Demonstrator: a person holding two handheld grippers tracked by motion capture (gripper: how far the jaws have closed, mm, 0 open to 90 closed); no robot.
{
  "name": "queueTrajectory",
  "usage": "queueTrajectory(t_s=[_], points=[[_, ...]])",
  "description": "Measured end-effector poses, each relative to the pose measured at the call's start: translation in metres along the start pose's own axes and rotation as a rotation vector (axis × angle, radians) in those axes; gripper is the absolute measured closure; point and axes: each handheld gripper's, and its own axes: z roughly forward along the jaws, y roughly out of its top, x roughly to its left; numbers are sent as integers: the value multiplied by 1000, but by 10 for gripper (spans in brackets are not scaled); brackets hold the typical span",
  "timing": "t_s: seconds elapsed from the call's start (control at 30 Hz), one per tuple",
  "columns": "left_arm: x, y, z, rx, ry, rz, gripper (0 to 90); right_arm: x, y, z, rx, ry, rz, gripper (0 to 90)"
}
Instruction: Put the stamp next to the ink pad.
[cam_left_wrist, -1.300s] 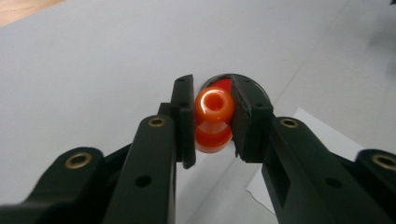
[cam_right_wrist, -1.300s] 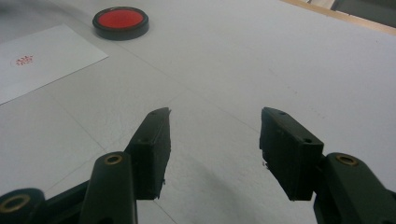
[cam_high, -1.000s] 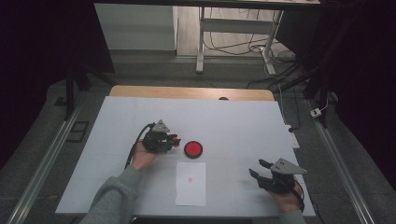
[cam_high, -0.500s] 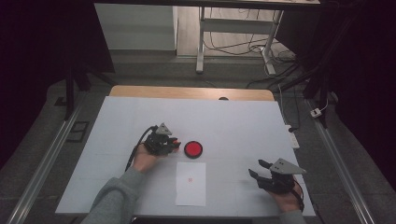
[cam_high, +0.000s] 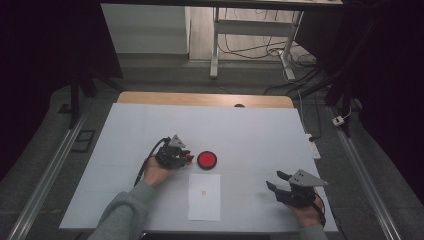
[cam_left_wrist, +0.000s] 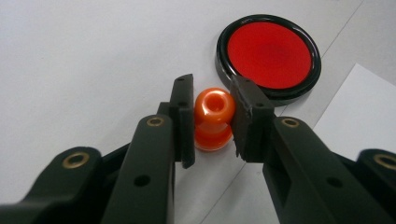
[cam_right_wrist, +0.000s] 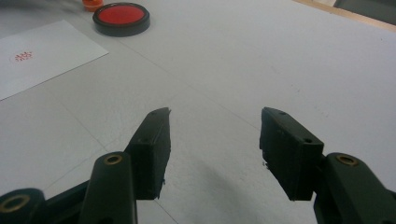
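White flat surface (cam_high: 250, 135), wooden edge along far side. On it, near the person's edge: white rectangular paper sheet (cam_high: 204, 197) with small red mark at centre. Just beyond the sheet's far edge: round black-rimmed pad with glossy red face (cam_high: 206, 159), lying flat.

Left hand-held gripper (cam_high: 186, 158) low over surface, just left of red pad in high view, pointing toward it. Jaws clenched on small orange plastic knob-shaped stamp (cam_left_wrist: 213, 119): rounded head with a hole on top, narrower neck, wider base. In left gripper view, stamp sits between both jaw pads, upright or nearly so, each pad pressed to a side of the head; red pad (cam_left_wrist: 269, 51) directly ahead, just past jaw tips. Whether stamp base touches surface: cannot tell.

Right hand-held gripper (cam_high: 276, 181) at near right of surface, well apart from stamp, pad and sheet. Jaws spread wide, released, nothing between them (cam_right_wrist: 214, 135).
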Motion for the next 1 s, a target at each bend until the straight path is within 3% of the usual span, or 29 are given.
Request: queueTrajectory(t_s=[0.33, 0.43, 0.67, 1.0], points=[[-1, 0, 0, -1, -1, 3, 687, 0, 0, 0, -4, 1, 3, 424], [-2, 1, -1, -4, -4, 14, 635, 0, 0, 0, -1, 3, 2, 423], [-3, 3, -9, -76, 5, -12, 438, -1, 0, 0, 0, 0, 3, 421], [-5, 5, -25, -132, -5, -36, 350, -1, 1, 0, -8, 5, 2, 420]])
